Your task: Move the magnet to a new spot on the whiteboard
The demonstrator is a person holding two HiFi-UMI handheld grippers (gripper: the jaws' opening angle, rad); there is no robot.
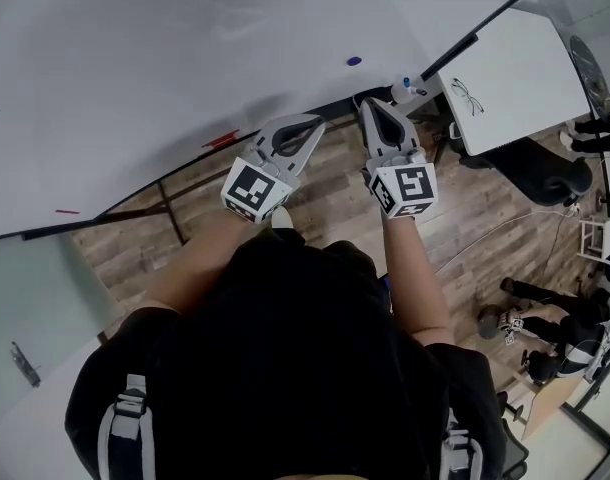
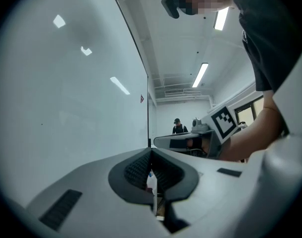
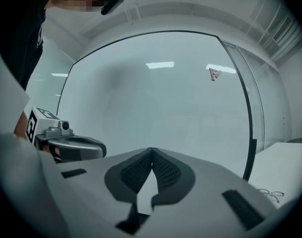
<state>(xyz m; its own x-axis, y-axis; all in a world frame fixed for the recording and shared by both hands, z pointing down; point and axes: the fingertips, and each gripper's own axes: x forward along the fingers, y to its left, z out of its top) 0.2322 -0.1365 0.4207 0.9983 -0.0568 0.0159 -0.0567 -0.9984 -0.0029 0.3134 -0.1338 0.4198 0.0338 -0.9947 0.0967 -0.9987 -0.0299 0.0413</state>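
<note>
The floor (image 1: 475, 218) is made of brown wood boards. A white table (image 1: 525, 63) stands on it, with a black chair (image 1: 550, 180) just beside it. The far wall (image 2: 188, 114) and the ceiling (image 2: 173, 43) are white. Long strip lights (image 2: 200, 75) shine on the ceiling. A dark-framed window (image 2: 244, 114) sits in the side wall.

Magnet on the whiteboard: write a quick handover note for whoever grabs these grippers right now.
Left gripper: jaws shut, nothing held, near the lower edge of the whiteboard.
Right gripper: jaws shut, nothing held, facing the board.
Magnet: small blue dot stuck on the board, just beyond both grippers, neither touching it.
Done: no sign of a move yet.
Left: open one gripper's jaws, take the magnet, and place it on another spot of the board.
</note>
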